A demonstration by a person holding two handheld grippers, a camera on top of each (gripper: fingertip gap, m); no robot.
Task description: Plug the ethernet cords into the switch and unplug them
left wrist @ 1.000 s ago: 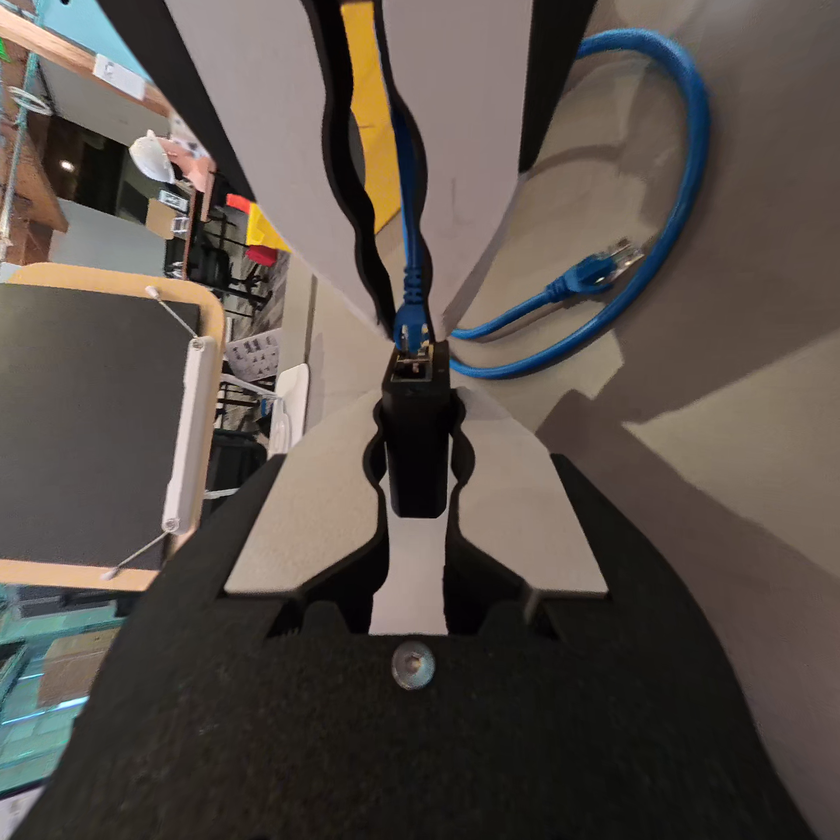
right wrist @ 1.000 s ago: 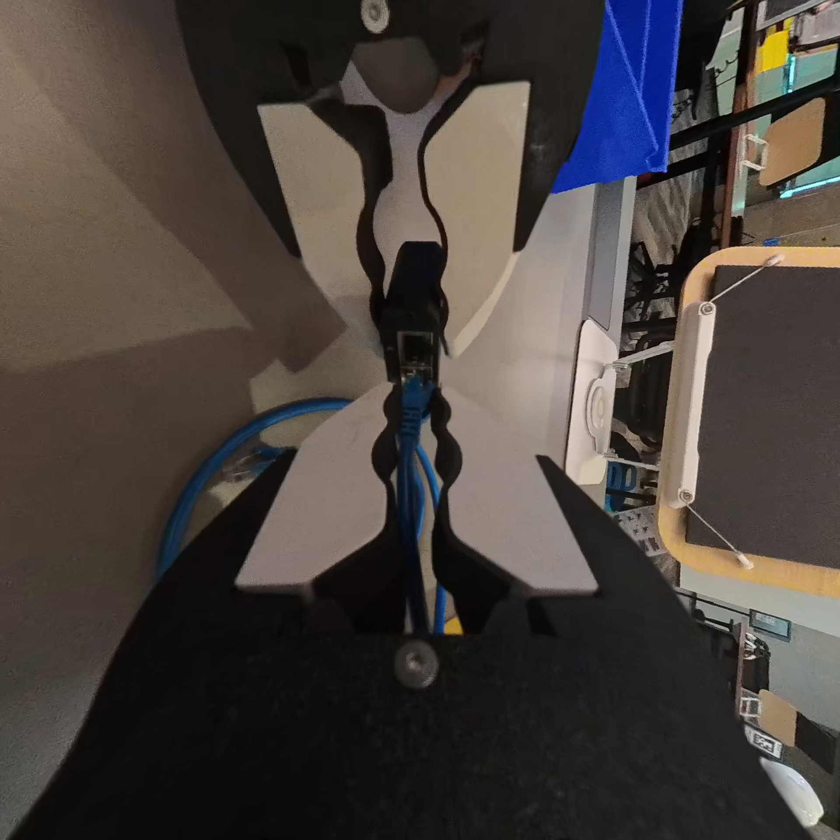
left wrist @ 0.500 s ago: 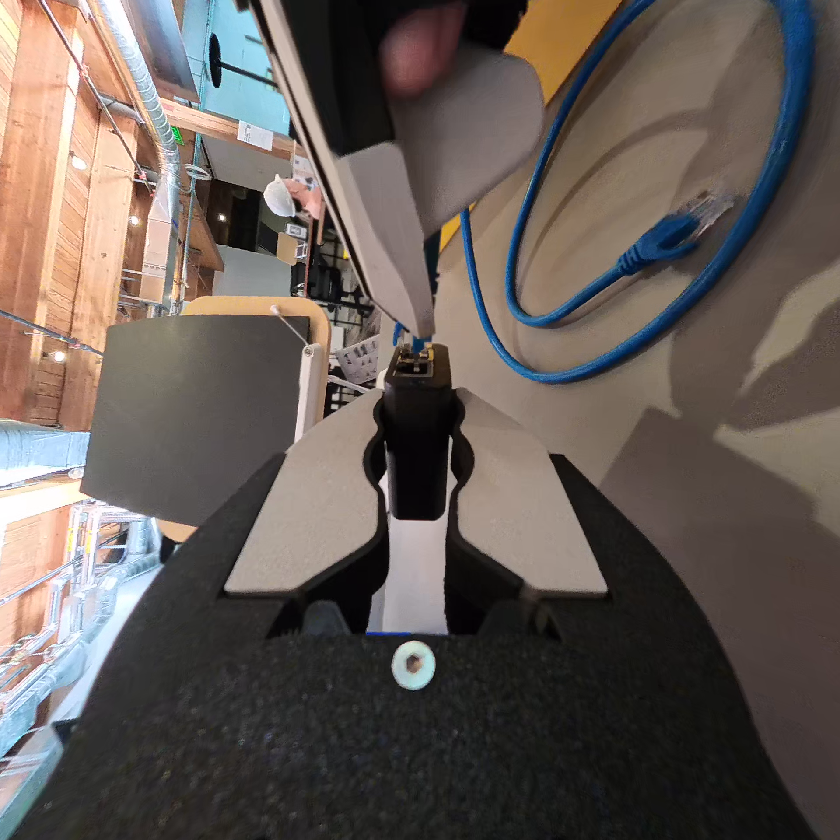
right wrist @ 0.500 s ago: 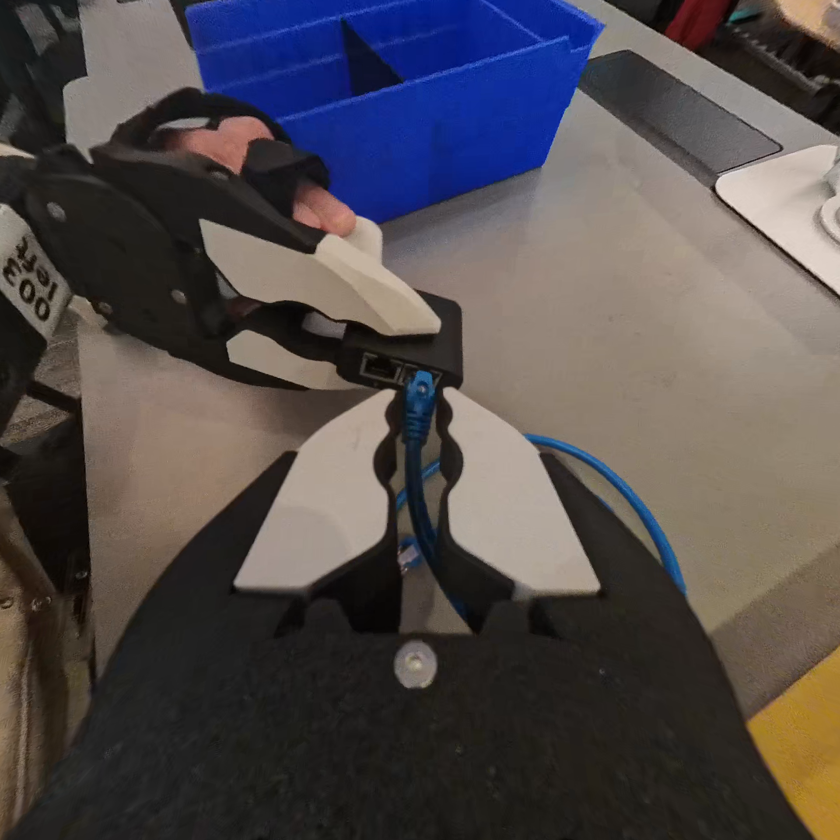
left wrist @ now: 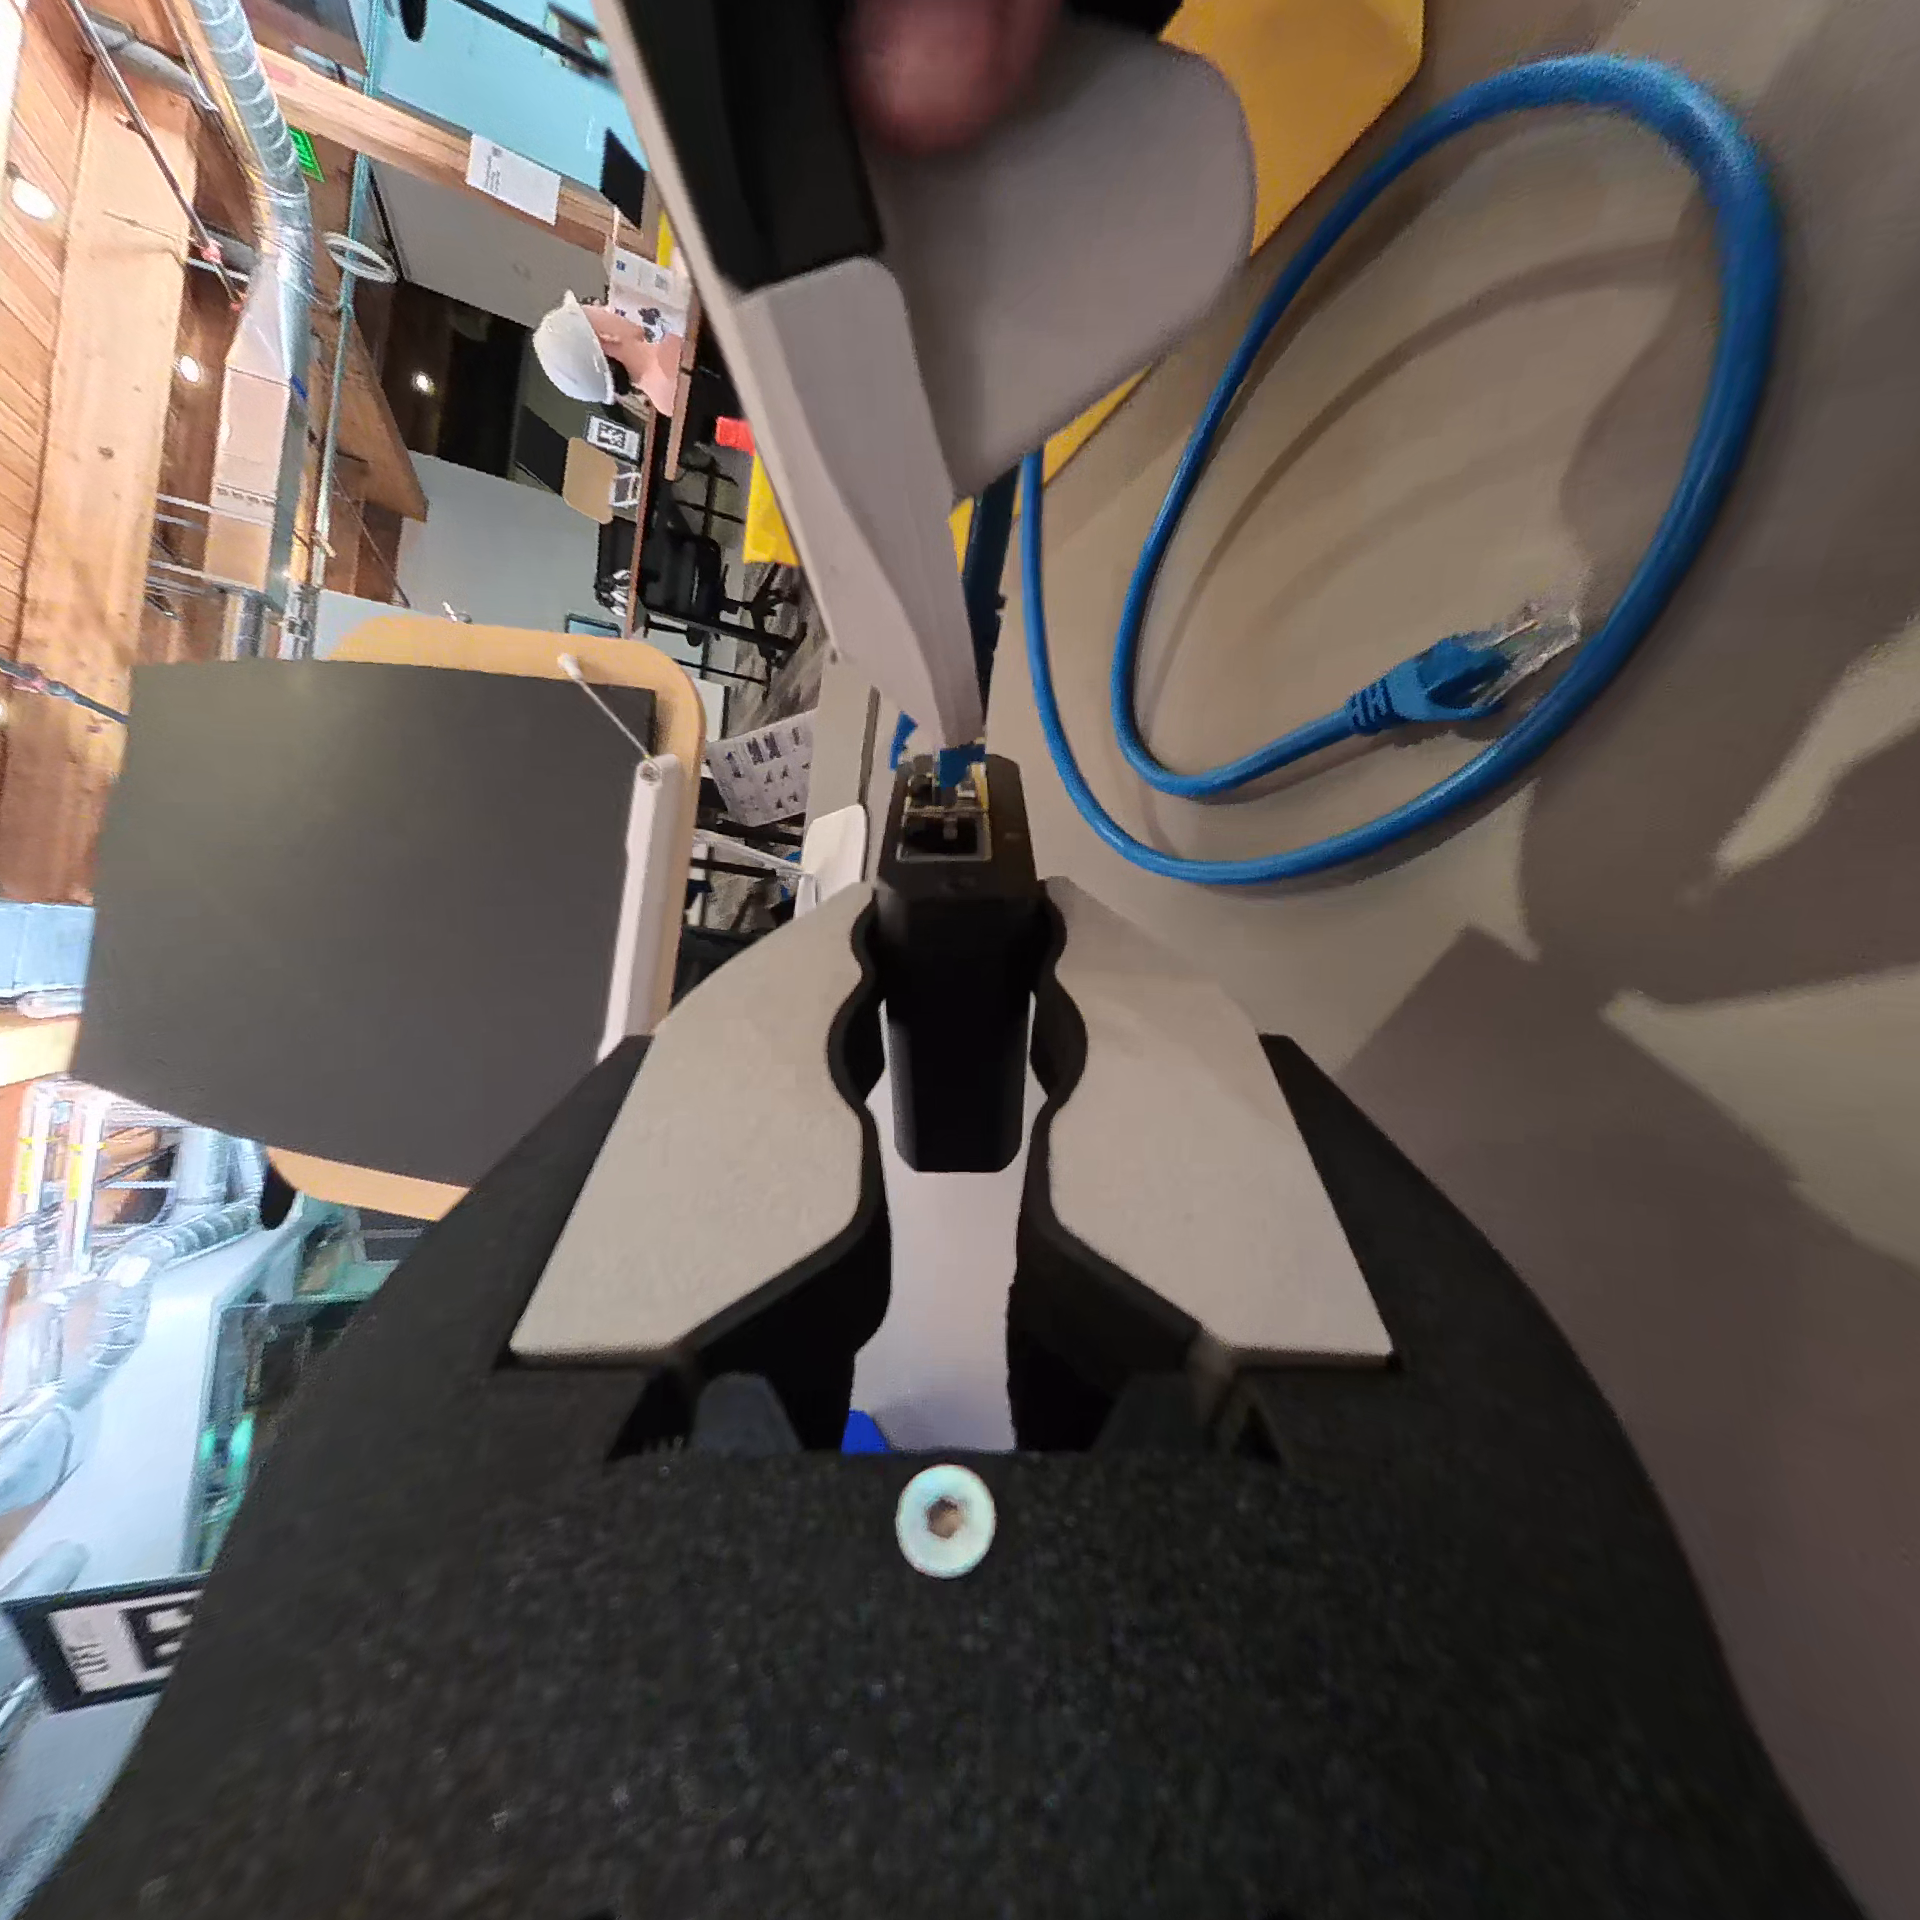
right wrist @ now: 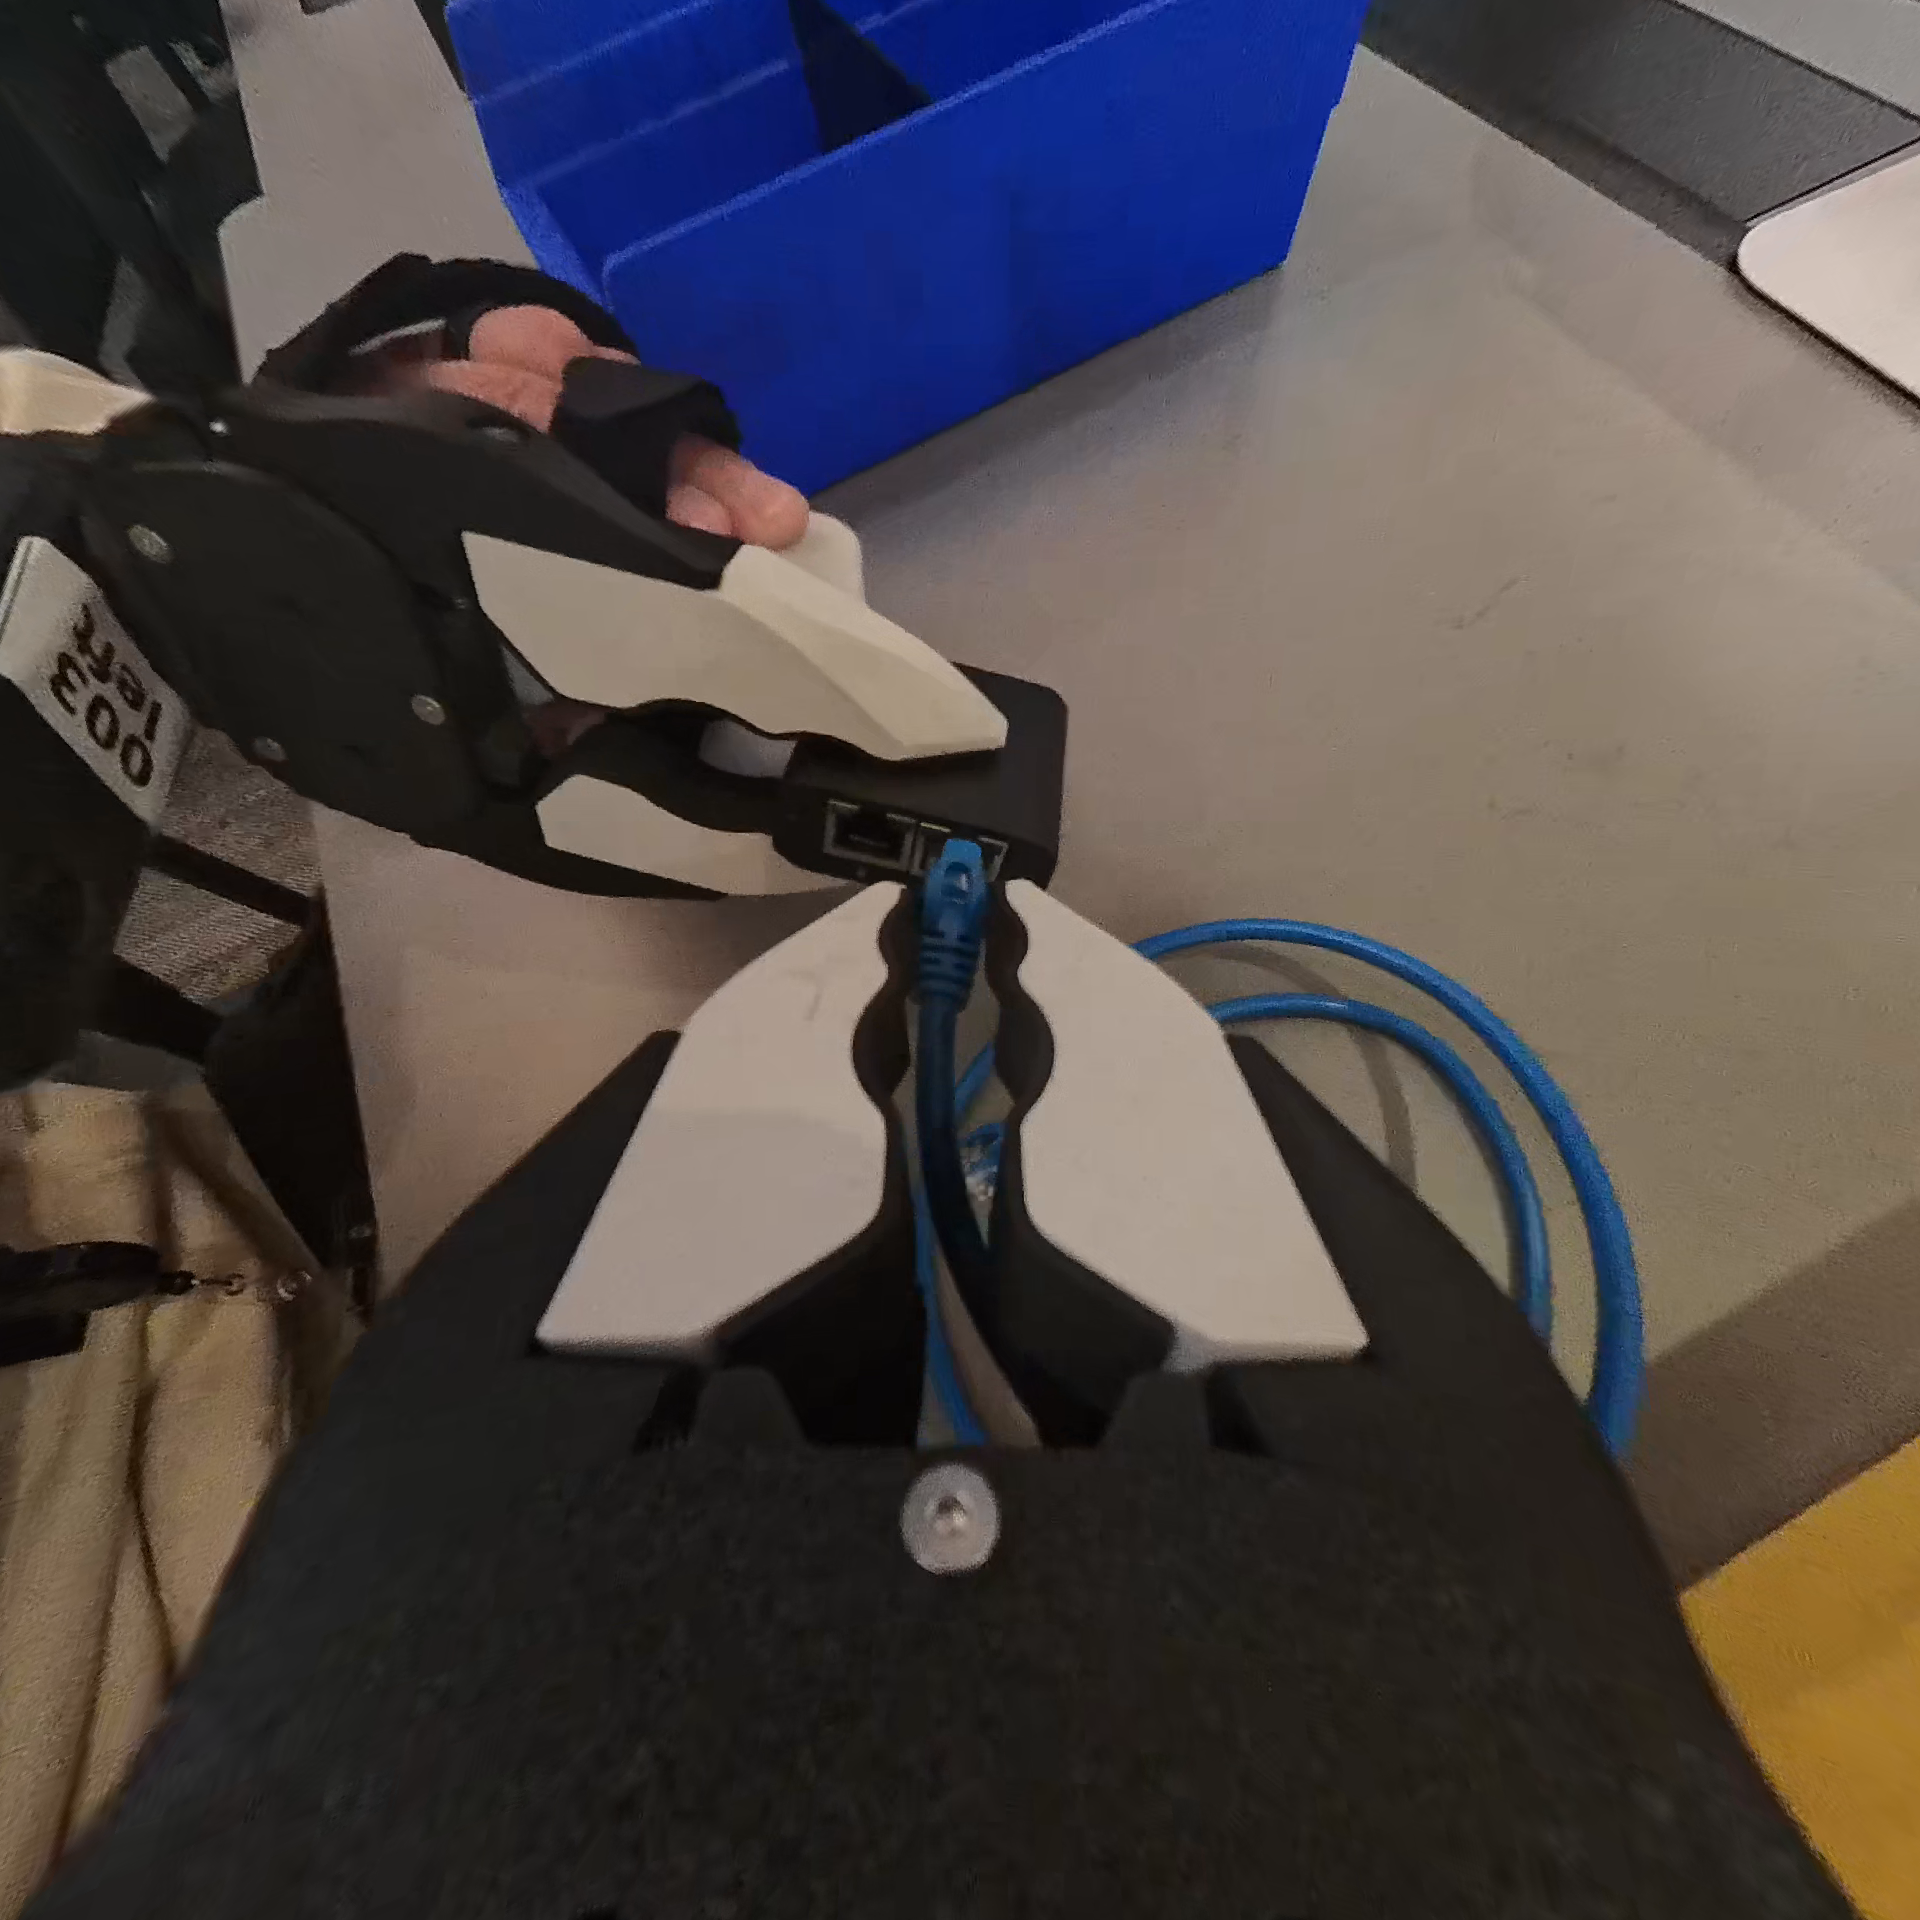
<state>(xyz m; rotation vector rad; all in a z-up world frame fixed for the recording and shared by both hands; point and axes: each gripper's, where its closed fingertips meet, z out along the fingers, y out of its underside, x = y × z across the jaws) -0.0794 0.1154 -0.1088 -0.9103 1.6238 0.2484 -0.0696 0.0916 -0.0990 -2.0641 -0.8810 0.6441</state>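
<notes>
Behind the black switch, farthest from the right wrist camera, a grey table (right wrist: 1403, 644) carries a big blue divided bin (right wrist: 935, 208), the largest thing in view. Nearer than the switch, a yellow strip (right wrist: 1829, 1683) borders the table's edge.

Left of the switch (right wrist: 997, 758), the left gripper (right wrist: 894, 800) reaches in, its two pale fingers closed tight on the box from above and below, holding it just above the table. A person's hand (right wrist: 582, 384) in a black fingerless glove grips its handle. From that gripper's own camera, the switch (left wrist: 956, 997) sits clamped between the fingers with its row of ports facing away.

In front of the switch, the right gripper (right wrist: 951, 956) is narrowed onto a blue network cable (right wrist: 940, 1091), pinching it just behind the plug (right wrist: 954, 883). The plug's tip is at the second port from the left; whether it is fully seated cannot be told. The port beside it, toward the left gripper, is open.

To the right of the switch, the cable's slack lies coiled on the table (left wrist: 1714, 1143), with its other plug (left wrist: 1475, 665) lying loose inside the loop.
</notes>
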